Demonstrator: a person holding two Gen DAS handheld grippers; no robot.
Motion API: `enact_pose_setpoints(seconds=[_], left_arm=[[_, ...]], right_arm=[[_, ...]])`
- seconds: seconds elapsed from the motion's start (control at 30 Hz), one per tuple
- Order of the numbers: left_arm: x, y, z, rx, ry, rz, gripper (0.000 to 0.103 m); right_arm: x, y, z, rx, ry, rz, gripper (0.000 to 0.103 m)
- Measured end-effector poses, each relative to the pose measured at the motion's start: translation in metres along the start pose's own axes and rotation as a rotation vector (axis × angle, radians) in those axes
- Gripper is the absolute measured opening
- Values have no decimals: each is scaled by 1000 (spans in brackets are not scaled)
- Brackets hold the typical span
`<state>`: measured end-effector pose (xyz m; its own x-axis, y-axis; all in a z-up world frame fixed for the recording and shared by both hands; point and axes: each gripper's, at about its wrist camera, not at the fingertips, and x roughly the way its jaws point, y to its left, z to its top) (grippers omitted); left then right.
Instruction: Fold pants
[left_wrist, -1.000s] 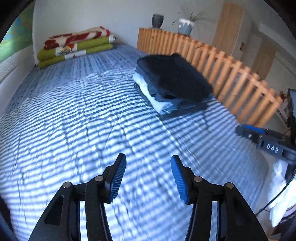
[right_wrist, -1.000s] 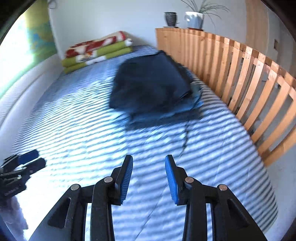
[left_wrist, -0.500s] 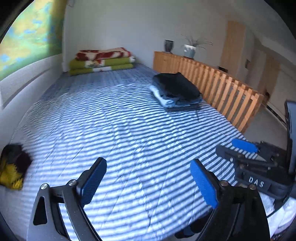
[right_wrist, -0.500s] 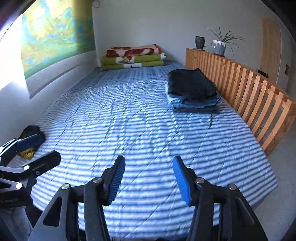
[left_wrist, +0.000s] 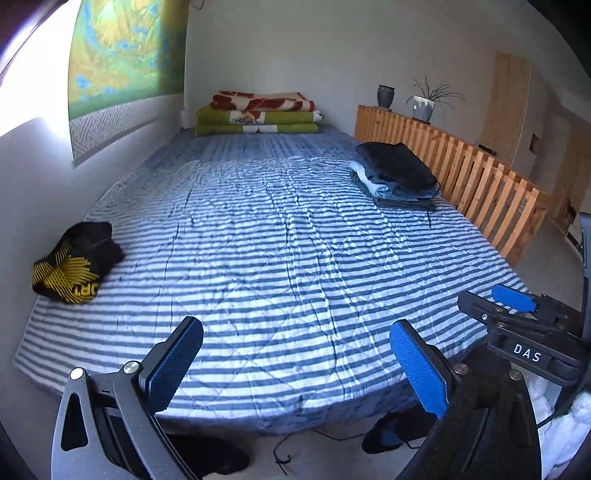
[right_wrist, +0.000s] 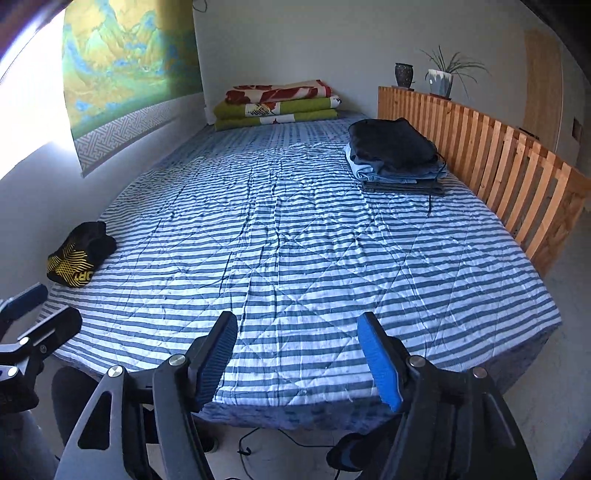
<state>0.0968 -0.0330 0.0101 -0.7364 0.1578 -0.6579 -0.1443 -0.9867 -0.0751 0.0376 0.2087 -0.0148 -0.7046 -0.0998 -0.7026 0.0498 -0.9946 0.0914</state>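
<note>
Both grippers hang over the near edge of the bed (left_wrist: 280, 258). The left gripper (left_wrist: 295, 363) has just spread fully wide; the right gripper (right_wrist: 297, 360) has also just been opening to a moderate gap. Both are empty. Folded pants (right_wrist: 393, 151) are stacked upper right, by the slats (right_wrist: 517, 166). A crumpled black-and-yellow garment (left_wrist: 75, 264) lies at the left edge, probably next. Grabbing one layer could drag it into a worse bunch.
</note>
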Motion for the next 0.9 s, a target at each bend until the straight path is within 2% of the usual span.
enact_pose_setpoints(seconds=[0.13,0.2,0.67,0.9], left_arm=[[7,8,7,3,-5,62,102],[16,12,10,-10,9,69,102],[61,26,26,-6,61,73,102],[68,31,32,-15,50,78,102]], right_arm=[[-8,0,0,-18,-27,-1,69],[-6,2,0,-28,-38,-13,70],[23,13,10,-30,18,38,70],[16,22,16,-55,-13,37,70]])
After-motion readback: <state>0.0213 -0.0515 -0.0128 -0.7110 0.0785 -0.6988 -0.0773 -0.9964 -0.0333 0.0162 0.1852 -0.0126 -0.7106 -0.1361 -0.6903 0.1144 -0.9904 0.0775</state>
